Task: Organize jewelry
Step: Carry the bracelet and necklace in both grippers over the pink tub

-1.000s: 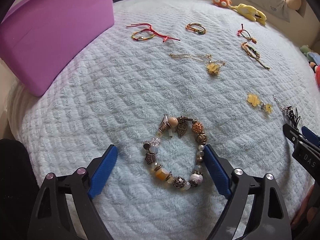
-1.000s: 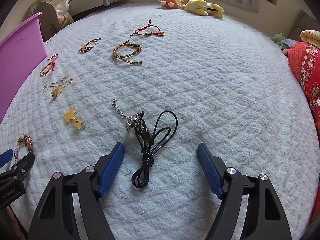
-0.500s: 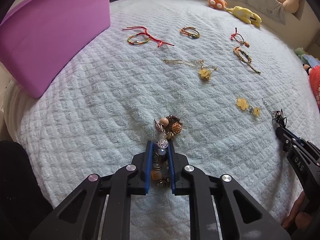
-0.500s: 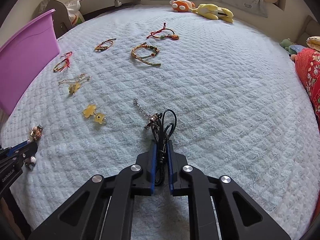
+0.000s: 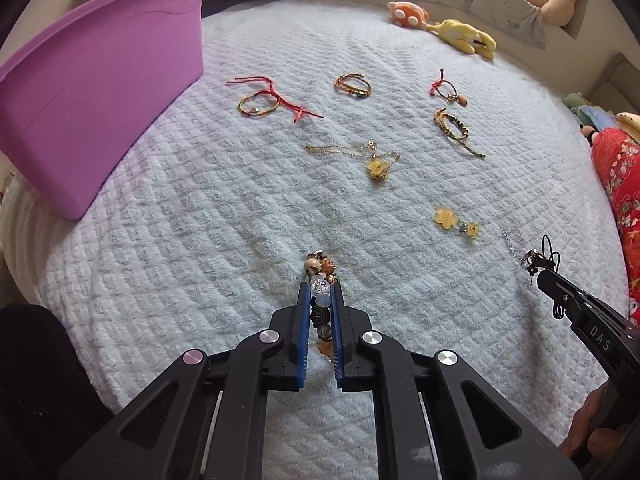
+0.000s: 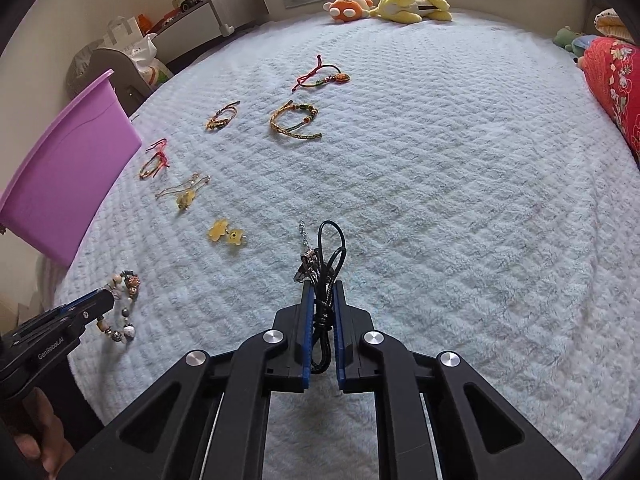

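A beaded charm bracelet point(image 5: 320, 300) is clenched by the left gripper point(image 5: 320, 304), its jaws closing; a black cord necklace point(image 6: 326, 276) is clamped in the right gripper point(image 6: 323, 300) (both near the purple bin point(image 5: 100, 92)).

Lettering I can read on the rig

My left gripper point(image 6: 102, 304) carries "GenRobot.AI" on its side; my right gripper point(image 5: 546, 276) shows "DAS" (the rest runs out of view).
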Tool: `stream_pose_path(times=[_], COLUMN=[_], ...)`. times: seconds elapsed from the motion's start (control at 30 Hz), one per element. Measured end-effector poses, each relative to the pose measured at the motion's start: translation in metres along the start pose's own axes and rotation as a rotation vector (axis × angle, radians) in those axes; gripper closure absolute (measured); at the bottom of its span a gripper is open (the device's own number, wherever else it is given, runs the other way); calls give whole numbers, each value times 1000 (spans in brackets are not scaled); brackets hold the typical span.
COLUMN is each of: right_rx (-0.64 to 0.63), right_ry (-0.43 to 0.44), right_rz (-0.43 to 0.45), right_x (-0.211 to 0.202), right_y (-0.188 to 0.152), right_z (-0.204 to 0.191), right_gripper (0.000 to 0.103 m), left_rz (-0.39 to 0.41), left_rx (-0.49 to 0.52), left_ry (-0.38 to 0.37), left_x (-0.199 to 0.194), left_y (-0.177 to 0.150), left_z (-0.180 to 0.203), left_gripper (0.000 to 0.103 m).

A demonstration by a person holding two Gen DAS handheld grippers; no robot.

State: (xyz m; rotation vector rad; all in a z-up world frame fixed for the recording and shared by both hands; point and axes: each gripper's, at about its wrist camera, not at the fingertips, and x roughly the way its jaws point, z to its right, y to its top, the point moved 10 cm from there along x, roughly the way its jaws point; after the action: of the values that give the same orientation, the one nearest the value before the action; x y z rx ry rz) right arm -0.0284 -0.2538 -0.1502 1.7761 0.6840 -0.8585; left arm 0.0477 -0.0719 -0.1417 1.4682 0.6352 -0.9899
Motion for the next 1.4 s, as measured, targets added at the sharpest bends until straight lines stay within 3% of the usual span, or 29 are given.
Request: stream_pose_path(times=[0.2,0.77,1.1,1.4], right_rx=[13,-35,-95,-176], right_ry=[-4,52,103,173], right_rz=[7,40,80,142], right_x=[-13,-40,-53,-65], right_y=[-3,20,59,116], right_z=[-4,-68,-126,-197], right_gripper=[94,94,94,94], left_rz=[-6,24,112,206], left_rx=[7,36,54,58], left_ry=[-58,-94,-85,-81], left_x=[-8,-48,-88,-134], left_y=[4,32,83,145], left_z=[-1,-26,-50,-80], left_gripper=[93,93,93,93])
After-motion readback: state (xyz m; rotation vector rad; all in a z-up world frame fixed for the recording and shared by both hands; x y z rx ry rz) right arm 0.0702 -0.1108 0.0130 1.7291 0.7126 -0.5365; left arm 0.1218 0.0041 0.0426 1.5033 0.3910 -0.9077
